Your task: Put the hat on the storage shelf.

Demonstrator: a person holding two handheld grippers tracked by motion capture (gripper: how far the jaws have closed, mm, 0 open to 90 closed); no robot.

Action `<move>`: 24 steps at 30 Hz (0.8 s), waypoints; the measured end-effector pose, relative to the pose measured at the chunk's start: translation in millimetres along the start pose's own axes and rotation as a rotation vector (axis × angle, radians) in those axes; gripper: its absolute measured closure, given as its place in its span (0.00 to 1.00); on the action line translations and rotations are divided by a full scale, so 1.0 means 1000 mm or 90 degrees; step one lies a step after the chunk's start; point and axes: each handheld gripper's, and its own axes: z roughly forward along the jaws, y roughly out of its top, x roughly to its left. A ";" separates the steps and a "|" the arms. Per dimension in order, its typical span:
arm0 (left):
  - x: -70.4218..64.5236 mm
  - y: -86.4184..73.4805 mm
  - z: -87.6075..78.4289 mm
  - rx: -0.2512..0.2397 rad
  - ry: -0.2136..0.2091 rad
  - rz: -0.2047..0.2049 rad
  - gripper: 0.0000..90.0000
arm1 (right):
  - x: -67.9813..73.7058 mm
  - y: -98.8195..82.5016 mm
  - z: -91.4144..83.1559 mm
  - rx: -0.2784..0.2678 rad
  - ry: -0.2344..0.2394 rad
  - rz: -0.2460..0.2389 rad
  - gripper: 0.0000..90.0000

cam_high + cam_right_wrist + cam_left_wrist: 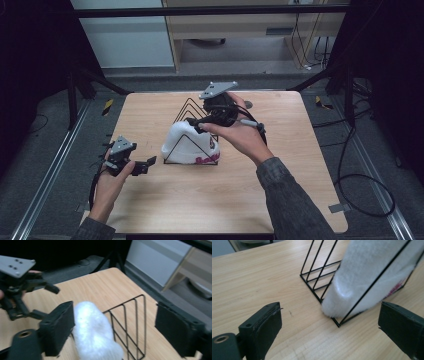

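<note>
A white fluffy cloth item (187,145) with pink print lies in the front end of a black wire rack (187,107) at the middle of the wooden table (280,175). My left gripper (147,162) sits low on the table just left of the rack, jaws open and pointing at it. In the left gripper view the open gripper (329,322) faces the rack's corner (310,288) and the cloth (367,277). My right gripper (200,122) hovers over the rack, open. In the right gripper view its jaws (115,327) straddle the cloth (92,332) and wires (144,322) without touching.
The rack's rear slots (192,102) hold nothing. Bare wood lies in front of and to the right of the rack. Cables (360,185) run over the floor right of the table, and a cabinet (250,30) stands behind it. The left gripper (46,301) appears in the right gripper view.
</note>
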 end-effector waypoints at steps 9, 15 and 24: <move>0.001 -0.013 -0.007 0.016 -0.022 0.017 0.04 | -0.003 -0.004 -0.029 -0.012 -0.042 -0.002 0.08; 0.005 -0.021 -0.007 0.029 -0.009 0.010 0.04 | -0.009 -0.022 -0.053 -0.013 -0.051 0.009 0.08; 0.009 -0.033 -0.003 0.050 -0.001 0.000 0.04 | -0.021 -0.056 -0.082 0.007 -0.084 0.035 0.11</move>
